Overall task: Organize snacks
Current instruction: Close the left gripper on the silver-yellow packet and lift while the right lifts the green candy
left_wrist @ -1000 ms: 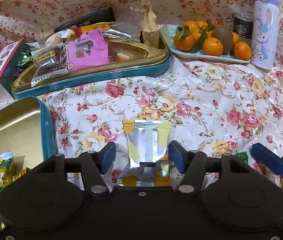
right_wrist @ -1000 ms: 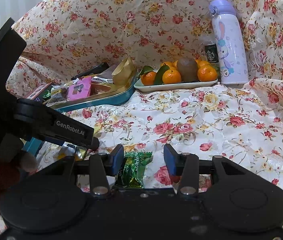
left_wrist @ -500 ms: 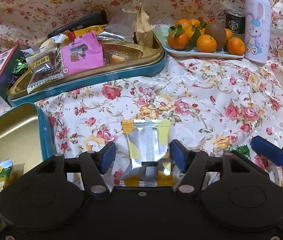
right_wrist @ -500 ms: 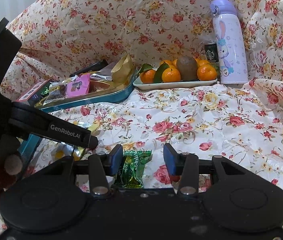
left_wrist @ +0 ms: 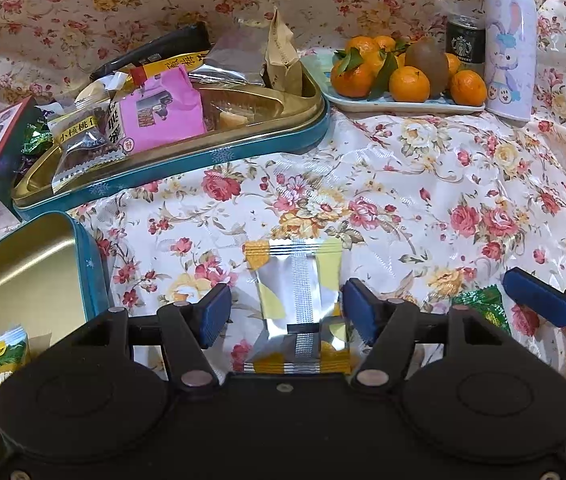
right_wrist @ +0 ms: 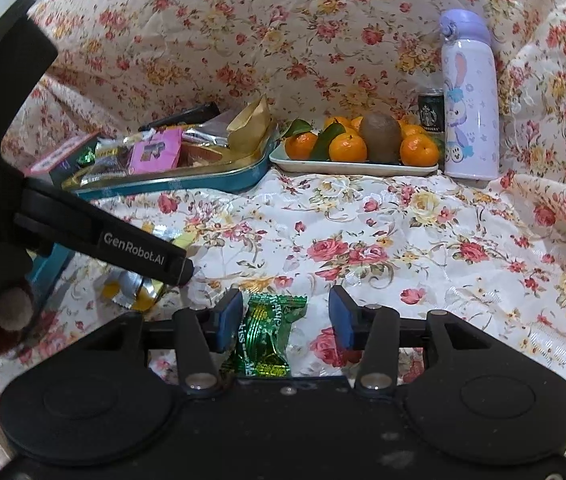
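The arm of the left gripper [right_wrist: 131,250] carried "GenRobot.AI" in white, and its black body showed the letters "AS" at the picture's edge. The dark can [left_wrist: 465,46] beside the purple bottle bore the Starbucks roundel. A clear snack packet [left_wrist: 83,144] in the teal tin read "小核桃". The green candy wrapper [right_wrist: 269,334] had lettering ending in "kiss"; the rest was unreadable.

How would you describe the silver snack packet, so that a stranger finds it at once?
Start at the teal tin full of snacks, then come nearer across the floral cloth. The silver packet lies flat there, alone, with yellow corners; the neighbouring candy is green.
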Demonstrator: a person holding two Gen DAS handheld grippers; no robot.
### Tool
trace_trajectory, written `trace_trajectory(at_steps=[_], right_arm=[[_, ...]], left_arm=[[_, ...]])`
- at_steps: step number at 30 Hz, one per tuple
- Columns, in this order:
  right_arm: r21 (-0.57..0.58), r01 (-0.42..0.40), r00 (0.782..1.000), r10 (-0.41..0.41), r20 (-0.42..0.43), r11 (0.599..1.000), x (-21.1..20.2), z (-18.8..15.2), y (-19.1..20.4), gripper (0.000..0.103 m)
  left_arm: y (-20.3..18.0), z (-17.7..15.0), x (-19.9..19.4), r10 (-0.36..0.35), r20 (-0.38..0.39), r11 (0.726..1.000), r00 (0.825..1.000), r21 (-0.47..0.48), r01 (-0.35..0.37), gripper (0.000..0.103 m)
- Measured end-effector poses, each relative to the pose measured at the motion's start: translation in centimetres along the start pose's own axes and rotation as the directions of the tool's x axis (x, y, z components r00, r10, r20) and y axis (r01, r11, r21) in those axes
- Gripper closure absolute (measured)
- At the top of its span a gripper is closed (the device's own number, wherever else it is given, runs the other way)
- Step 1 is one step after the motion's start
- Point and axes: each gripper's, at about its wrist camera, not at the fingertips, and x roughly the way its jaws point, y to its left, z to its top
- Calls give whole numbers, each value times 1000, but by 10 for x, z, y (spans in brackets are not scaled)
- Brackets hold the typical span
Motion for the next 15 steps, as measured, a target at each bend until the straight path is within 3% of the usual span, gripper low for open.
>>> trace_trajectory(at_steps=[5, 15], right_arm=[[-69, 72, 997, -73, -14, 995, -1, -1, 15, 55], [34, 200, 978, -198, -64, 979, -16, -7, 34, 52]], left_arm=[[1, 2, 2, 8, -13, 1000, 1000, -12, -9, 30], [3, 2, 3, 3, -17, 1000, 1000, -14, -3, 29]])
